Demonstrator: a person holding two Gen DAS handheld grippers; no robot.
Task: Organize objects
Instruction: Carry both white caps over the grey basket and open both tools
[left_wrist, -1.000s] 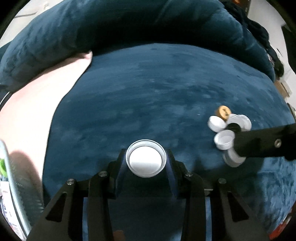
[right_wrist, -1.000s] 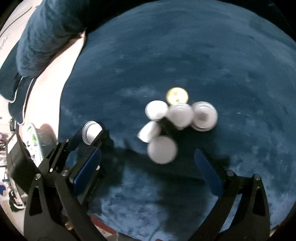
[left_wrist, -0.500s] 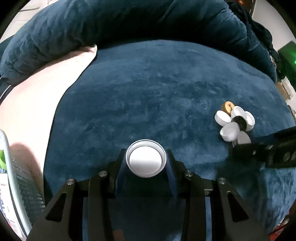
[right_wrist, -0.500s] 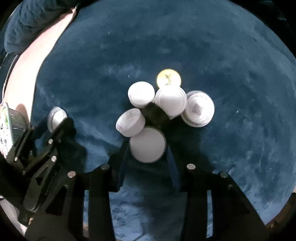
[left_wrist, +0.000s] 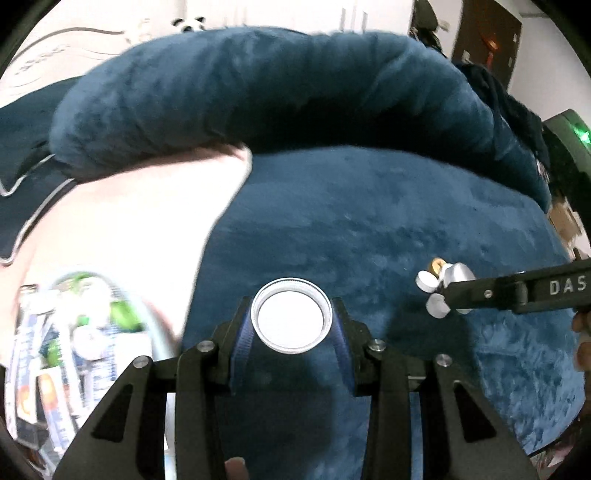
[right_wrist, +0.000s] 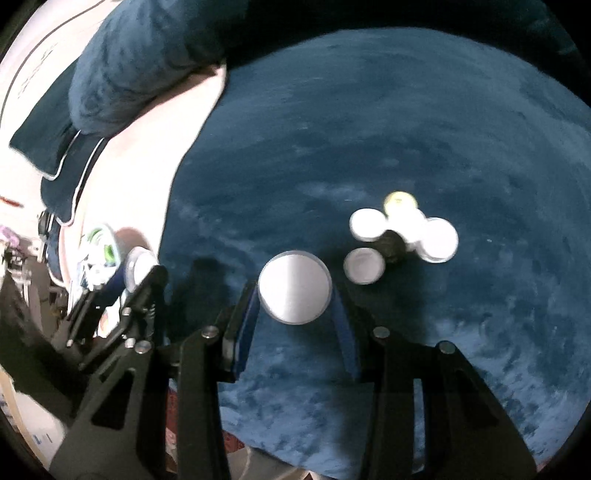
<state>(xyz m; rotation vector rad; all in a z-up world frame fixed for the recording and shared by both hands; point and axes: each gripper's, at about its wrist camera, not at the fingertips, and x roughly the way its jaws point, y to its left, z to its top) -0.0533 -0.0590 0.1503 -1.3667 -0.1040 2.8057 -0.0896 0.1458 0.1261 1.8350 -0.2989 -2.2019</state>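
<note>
caps cluster (right_wrist: 399, 236) on cushion (right_wrist: 369, 129) | basket (left_wrist: 88, 332) left, beside cushion | bolster (left_wrist: 258, 99) behind

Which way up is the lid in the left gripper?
Hollow side faces the camera: the lid shows its raised ribbed rim around a sunken white inside.

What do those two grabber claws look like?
Both are black and angular. The left gripper and right gripper each have two fingers lined with blue pads, plus round silver bolts. The right one's side carries white letters, "DAS".
</note>
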